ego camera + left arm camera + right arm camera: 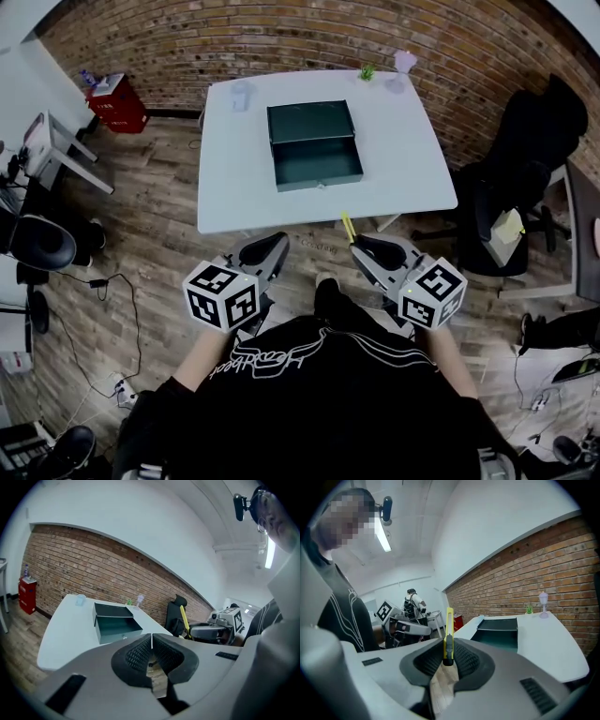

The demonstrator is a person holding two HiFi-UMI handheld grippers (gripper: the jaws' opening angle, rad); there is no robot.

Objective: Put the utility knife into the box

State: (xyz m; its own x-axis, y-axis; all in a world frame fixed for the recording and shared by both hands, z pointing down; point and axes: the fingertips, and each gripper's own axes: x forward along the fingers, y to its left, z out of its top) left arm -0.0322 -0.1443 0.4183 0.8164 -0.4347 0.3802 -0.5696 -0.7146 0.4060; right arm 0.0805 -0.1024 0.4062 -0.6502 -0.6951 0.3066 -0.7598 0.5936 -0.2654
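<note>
An open dark green box lies on the white table, its lid folded back toward the brick wall. Both grippers hang in front of the table's near edge, above the wooden floor. My right gripper is shut on a yellow utility knife, which sticks up past the pads toward the table. In the right gripper view the knife stands upright between the jaws, with the box ahead to the right. My left gripper is shut with nothing in it; the box lies ahead of it.
On the table's far edge stand a clear cup, a small green plant and a pale purple goblet. A black office chair stands right of the table, a red cabinet at the far left. Cables lie on the floor at the left.
</note>
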